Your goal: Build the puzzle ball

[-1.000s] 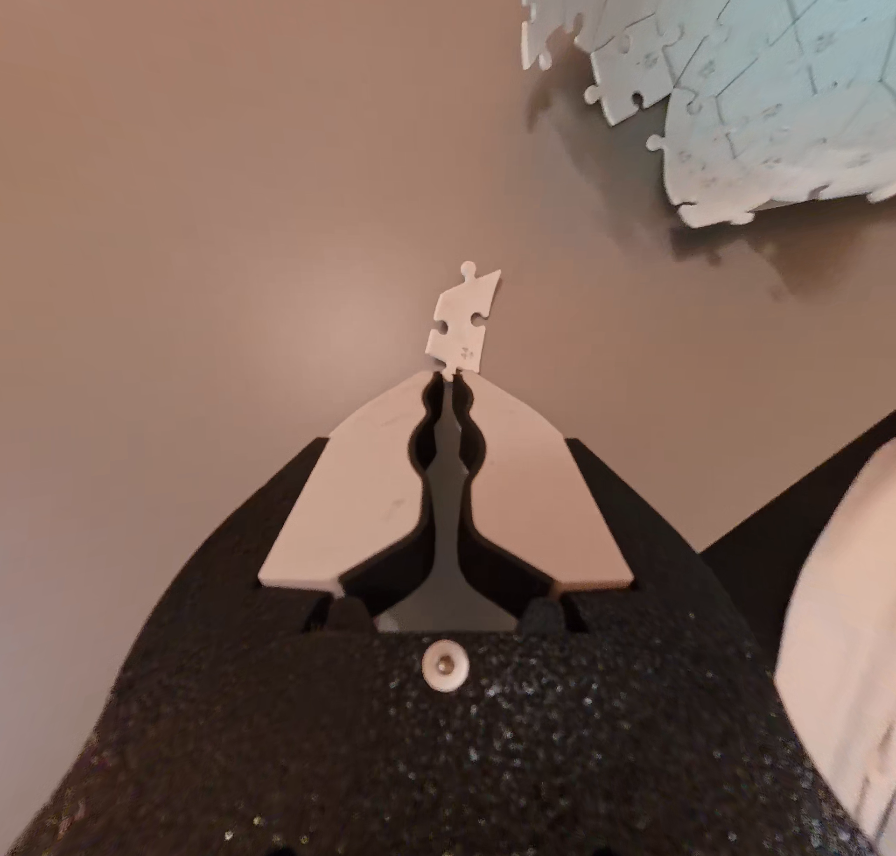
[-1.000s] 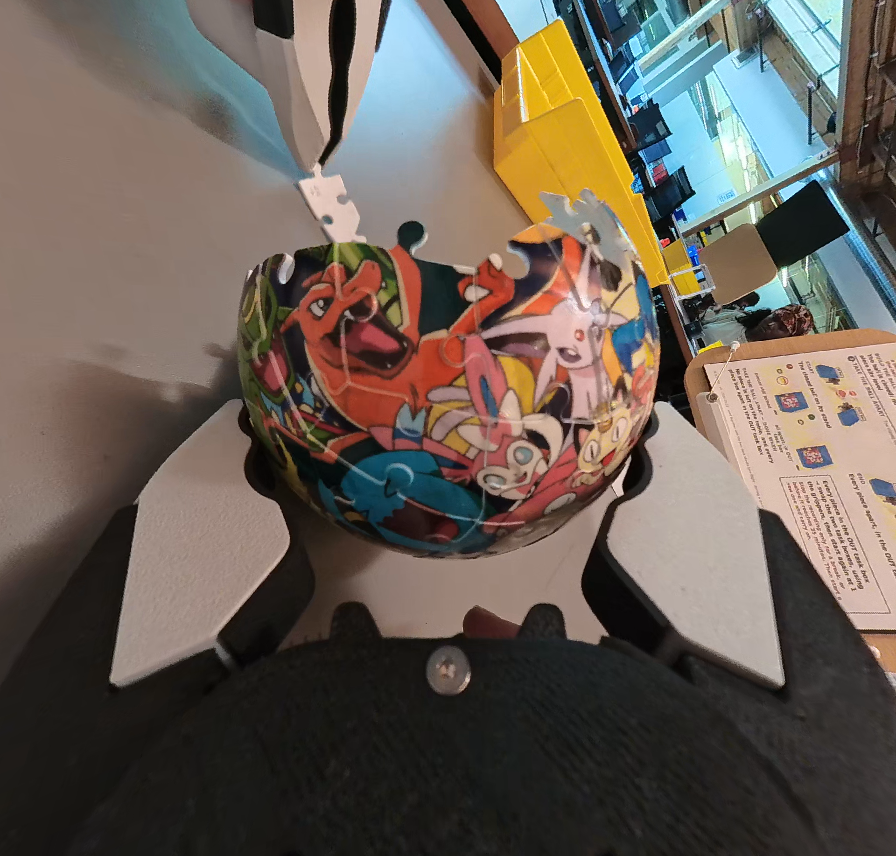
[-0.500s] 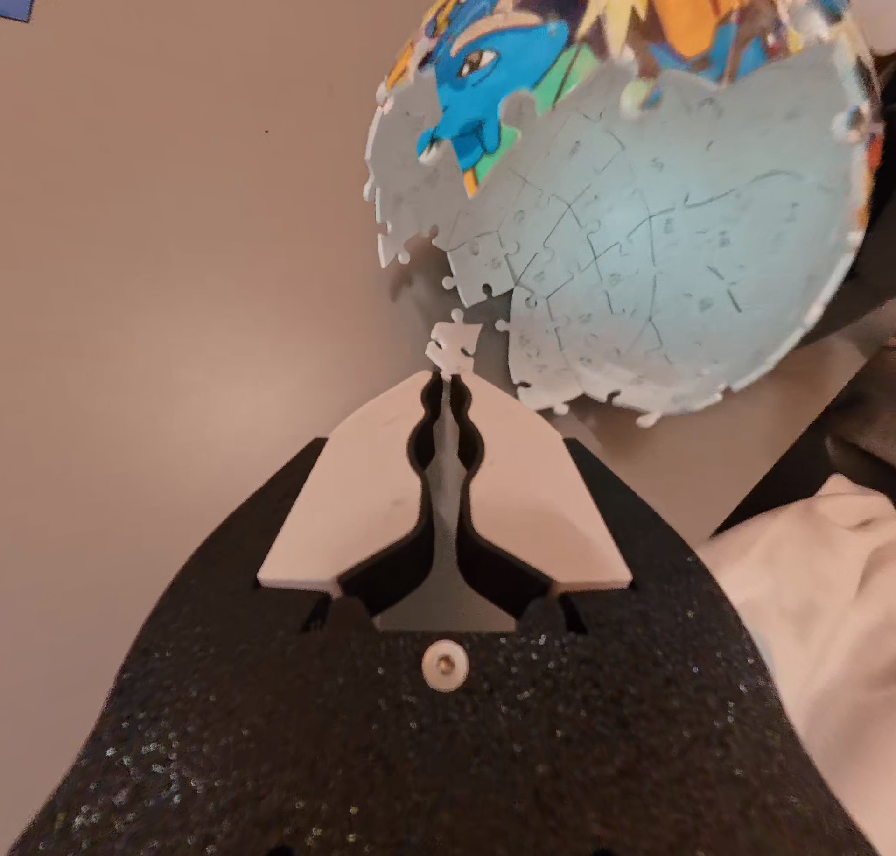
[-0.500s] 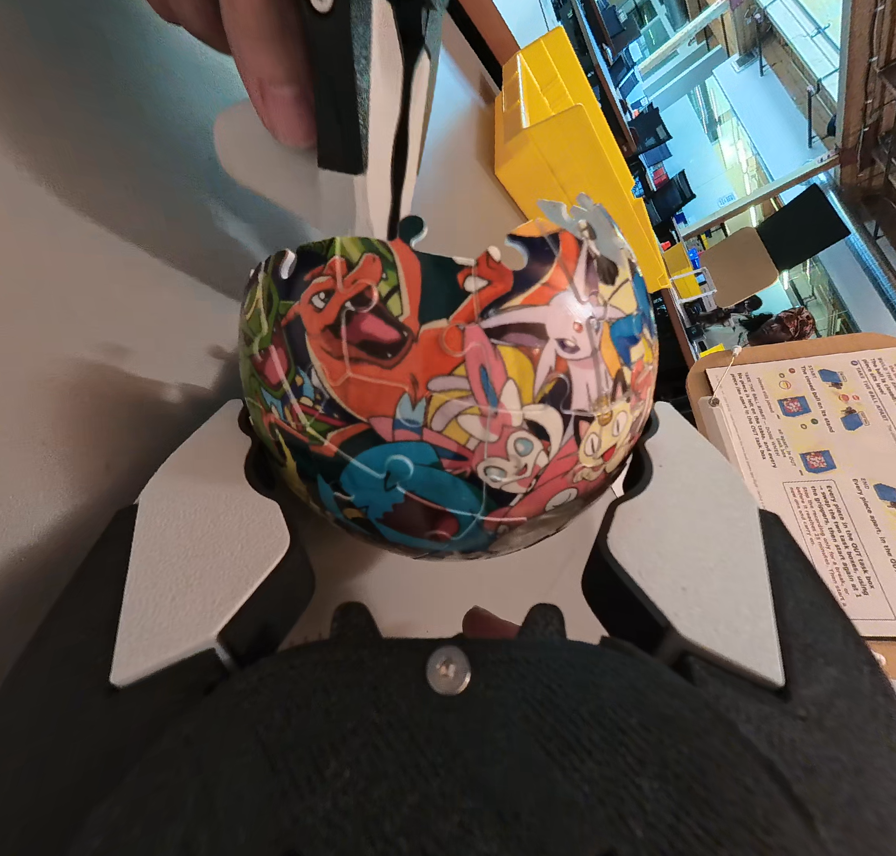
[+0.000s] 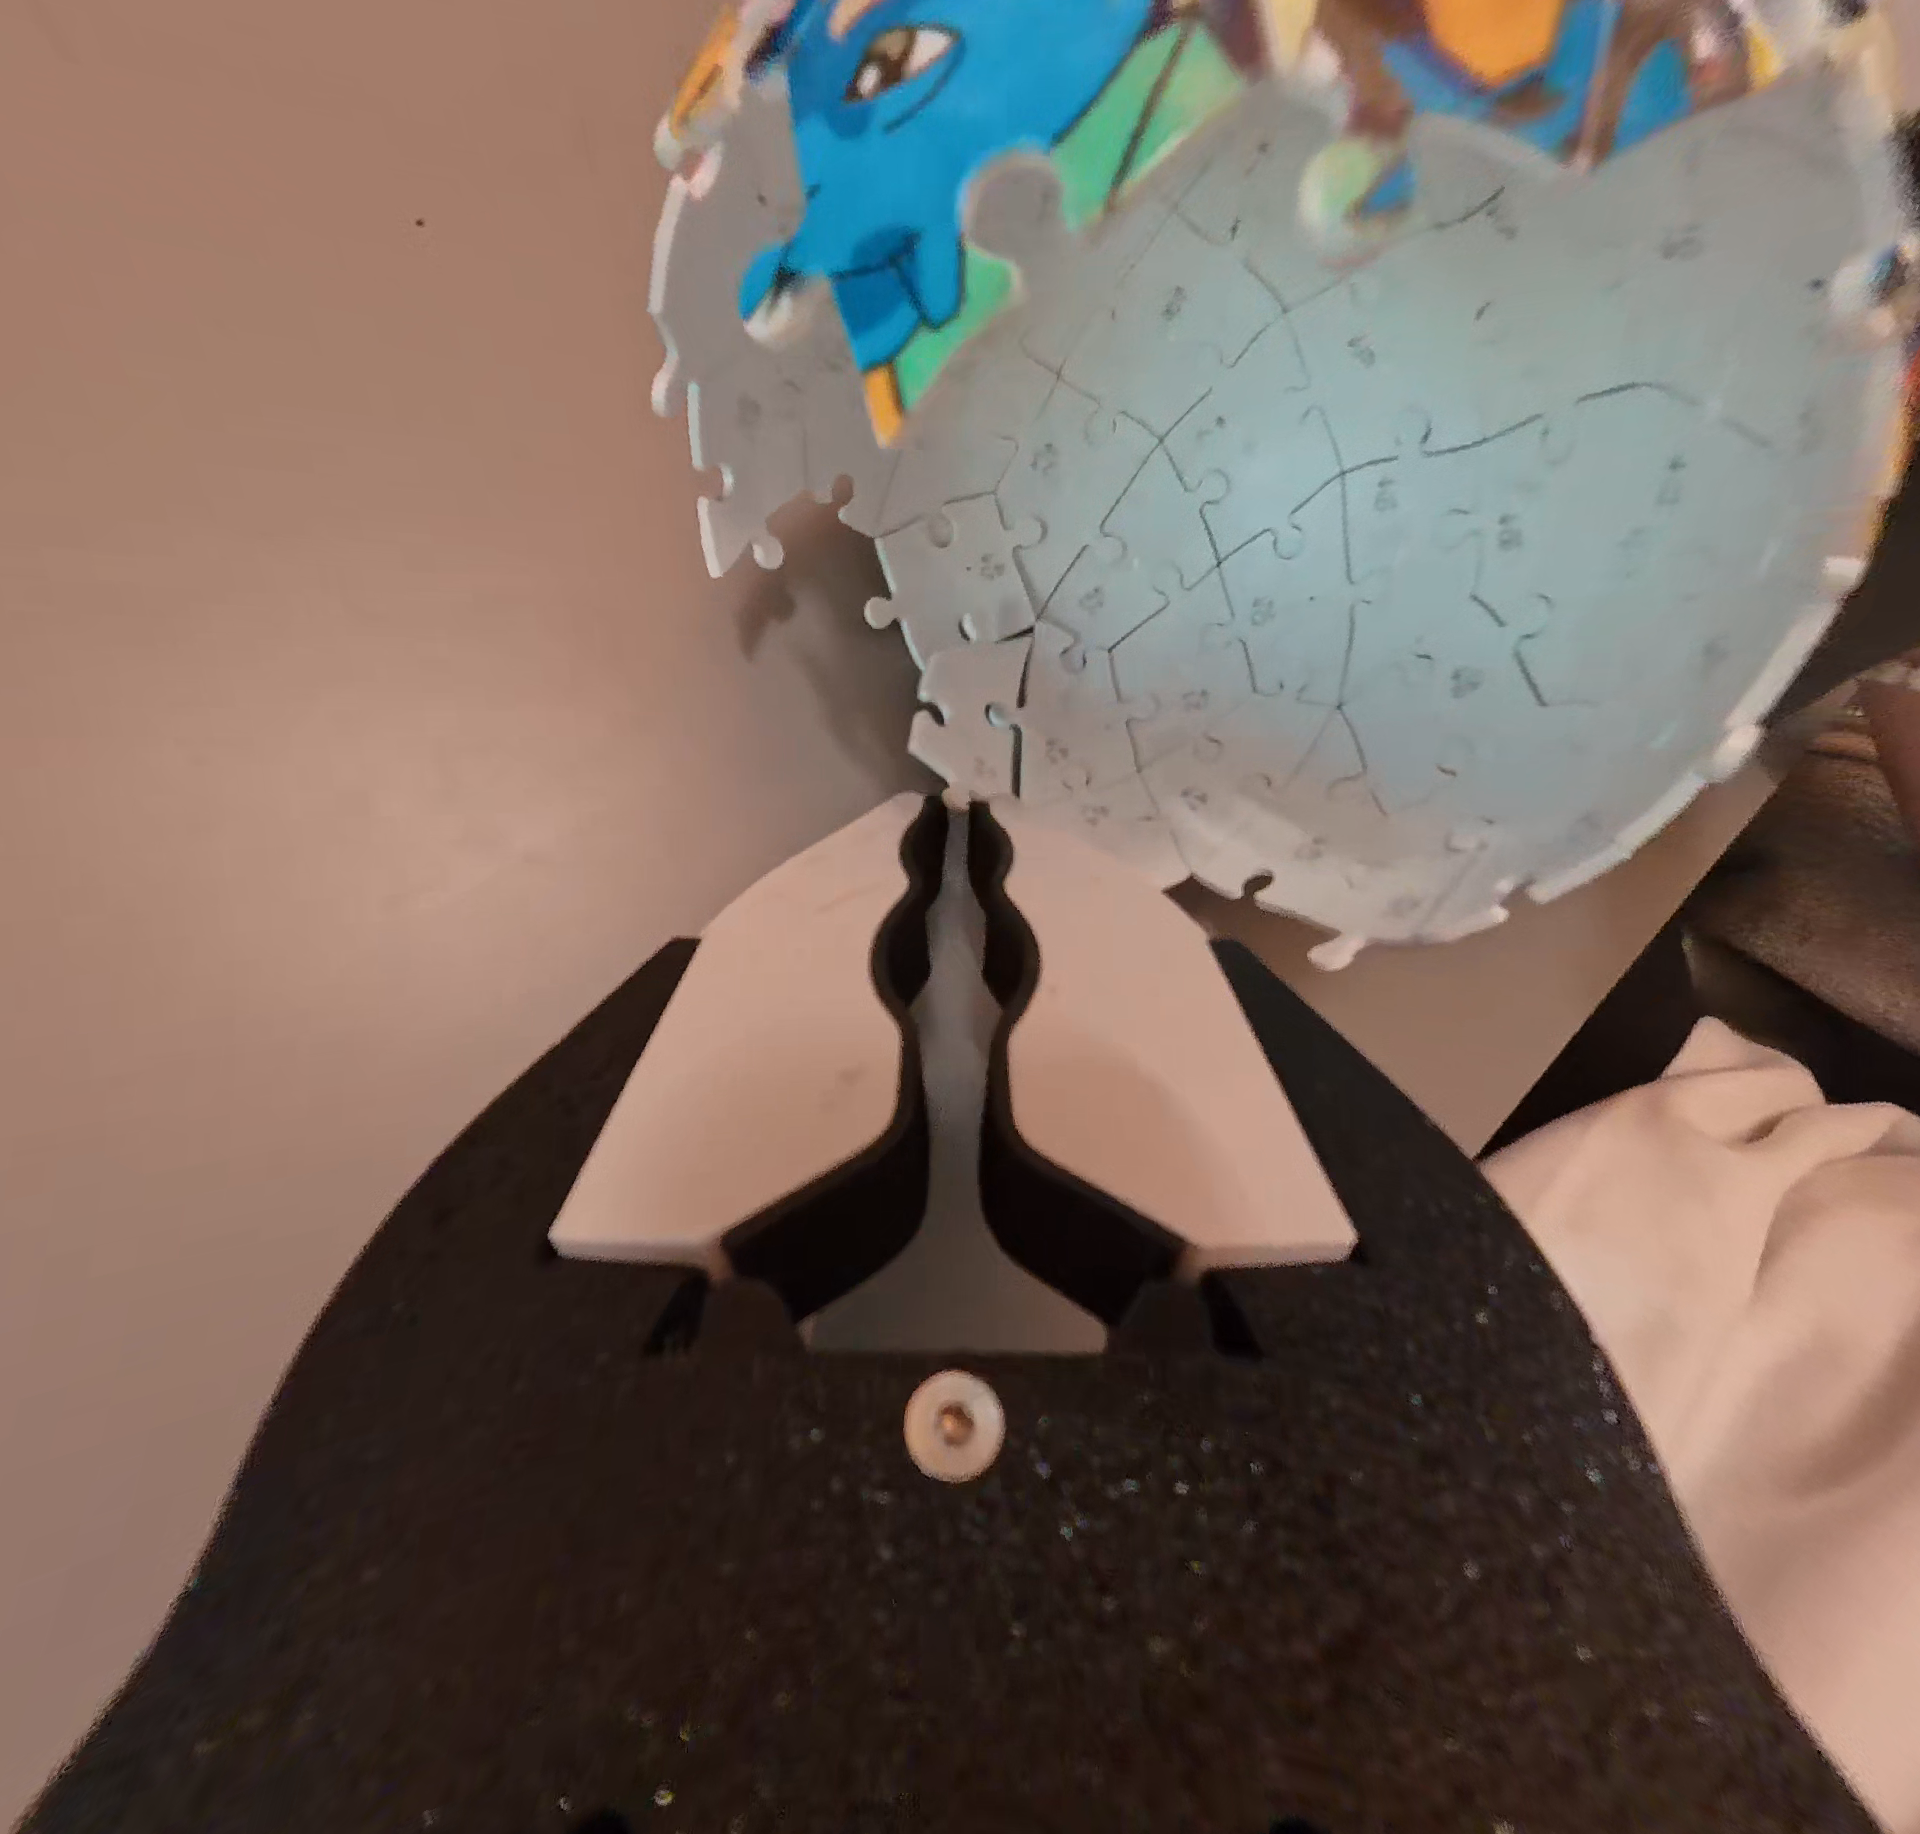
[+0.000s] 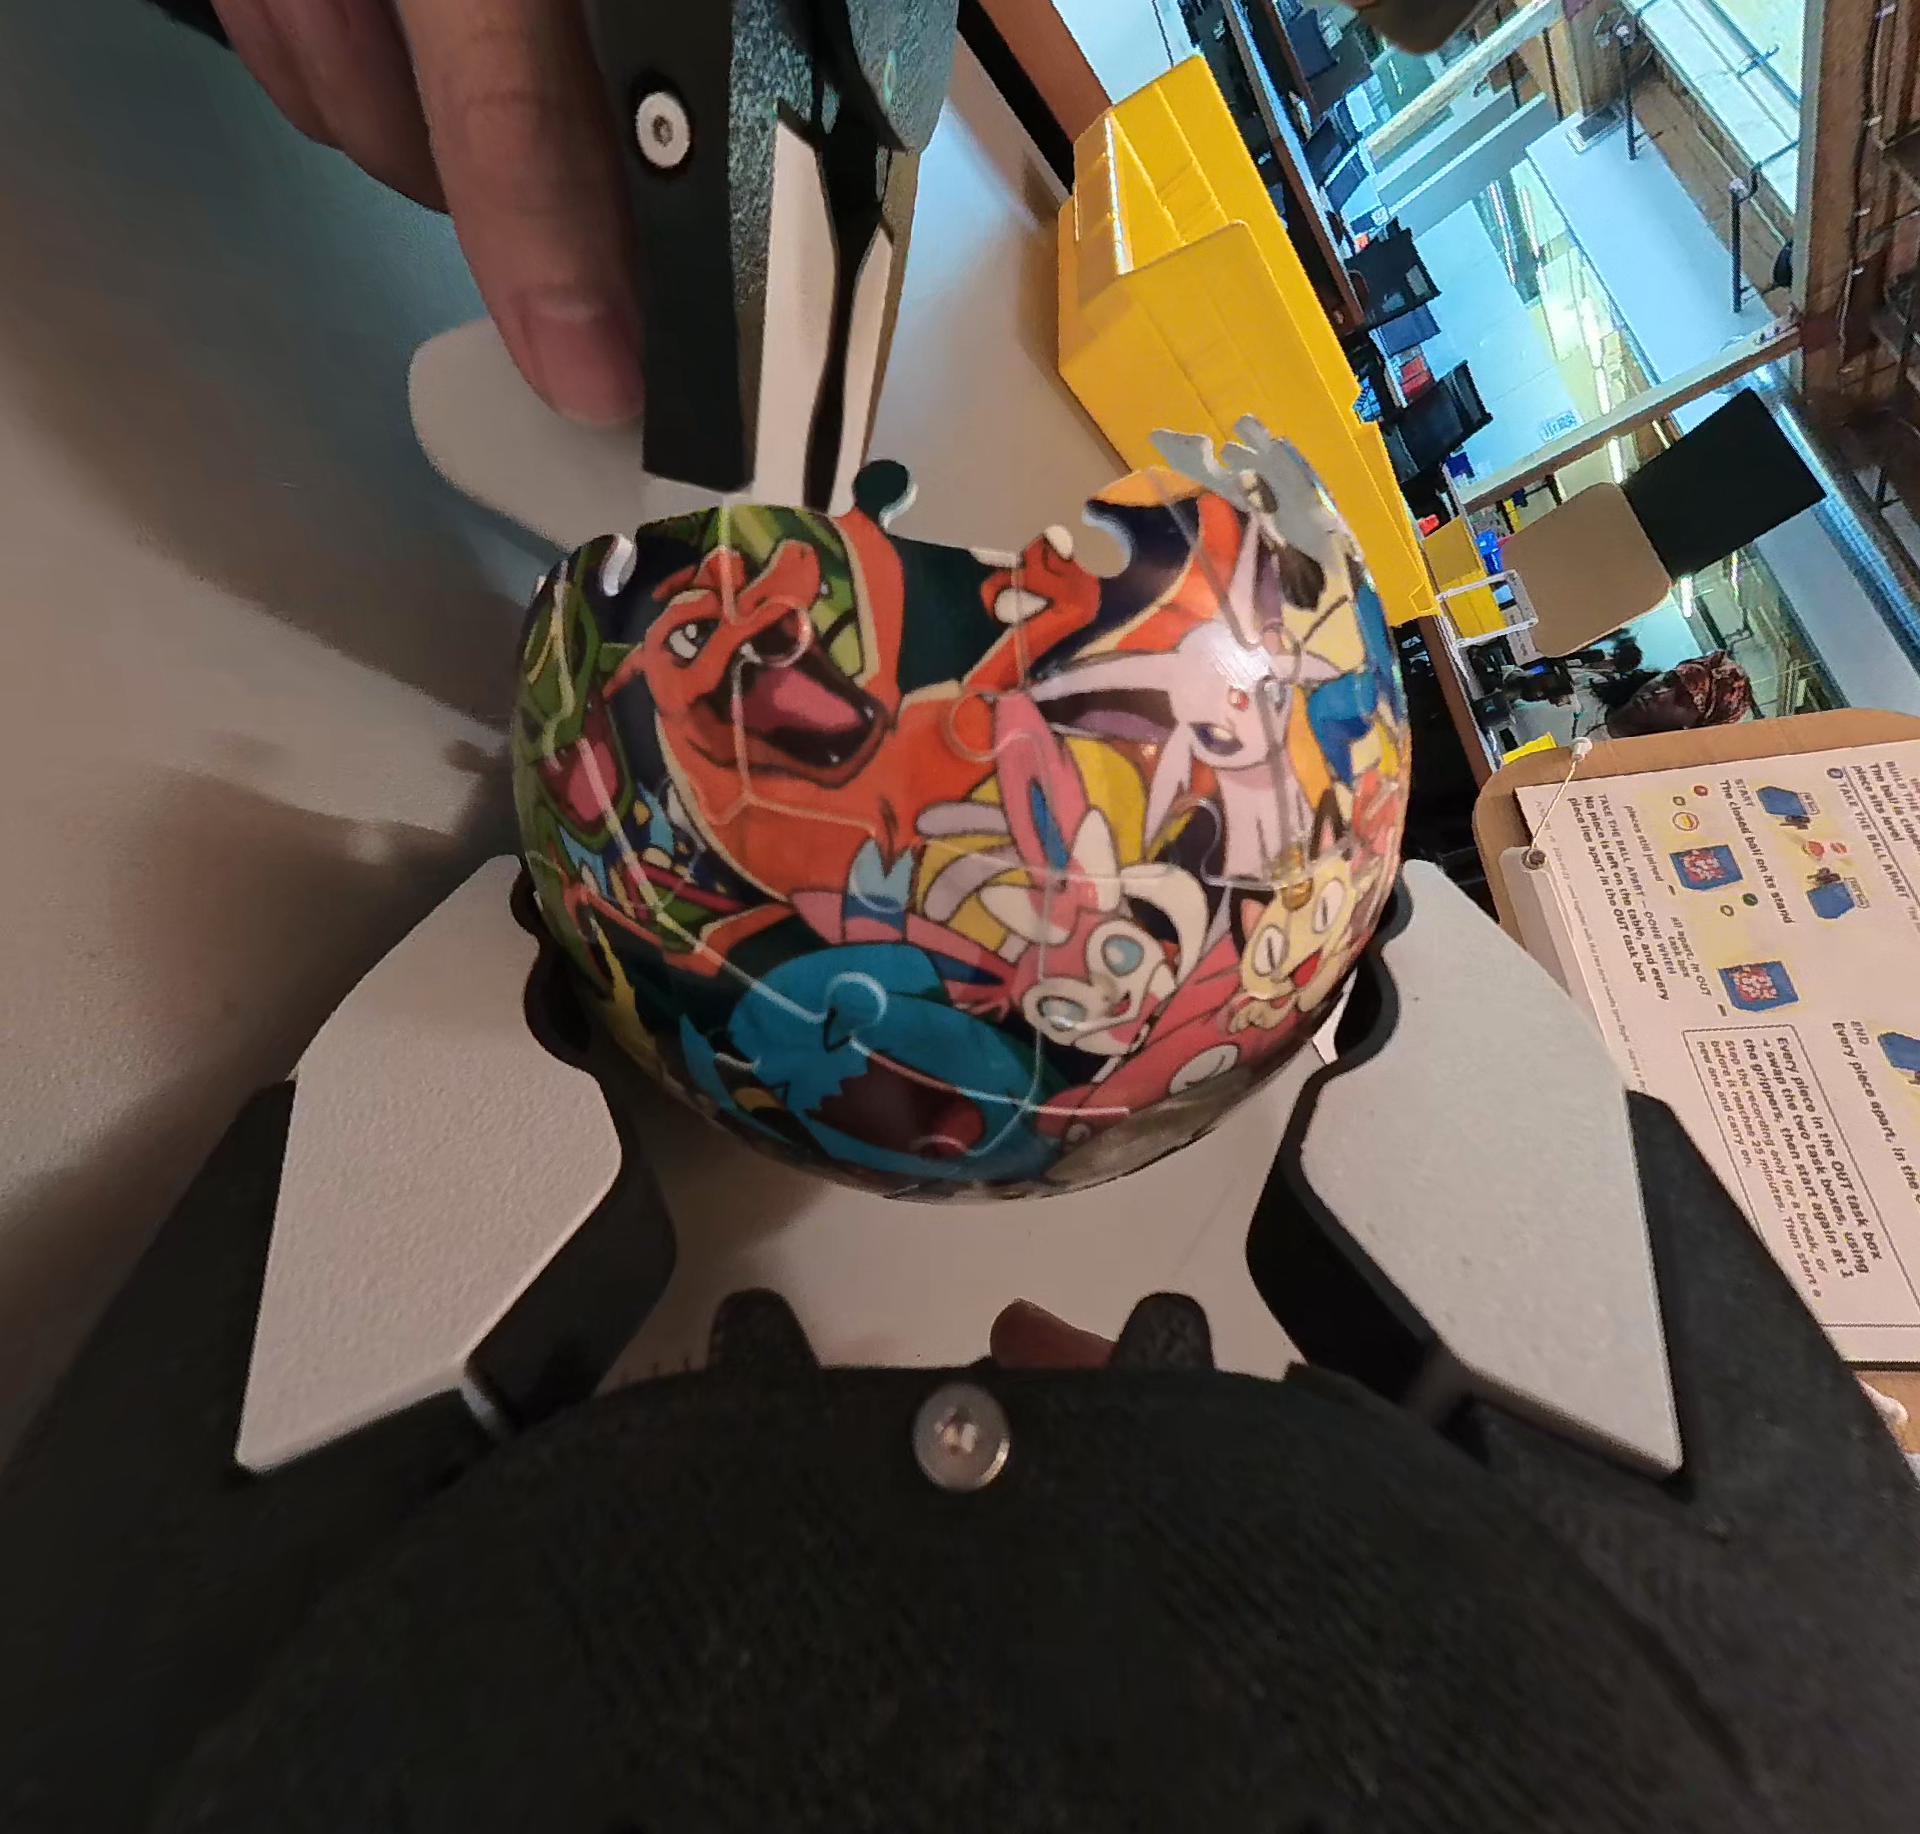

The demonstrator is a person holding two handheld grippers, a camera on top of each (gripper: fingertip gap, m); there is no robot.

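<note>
Largest in your right wrist view is the puzzle ball (image 6: pixel 956 849), an unfinished shell of glossy curved pieces printed with cartoon creatures, cradled between the spread white fingers (image 6: pixel 416 1161) of your right gripper (image 6: pixel 961 963), which press on its two sides above the pale table (image 6: pixel 208 641). The left wrist view shows its matte grey-white inside (image 5: pixel 1403 558), each piece stamped with a small mark too blurred to read. To the right lies a printed instruction sheet (image 6: pixel 1714 1005) on brown card, and yellow bins (image 6: pixel 1195 267) stand farther off. Your left gripper (image 5: pixel 956 802) is pressed together on a single white puzzle piece (image 5: pixel 971 735); half a second ago that piece hung just short of the jagged rim, and now it sits against the rim's near left edge, tab to notch.
</note>
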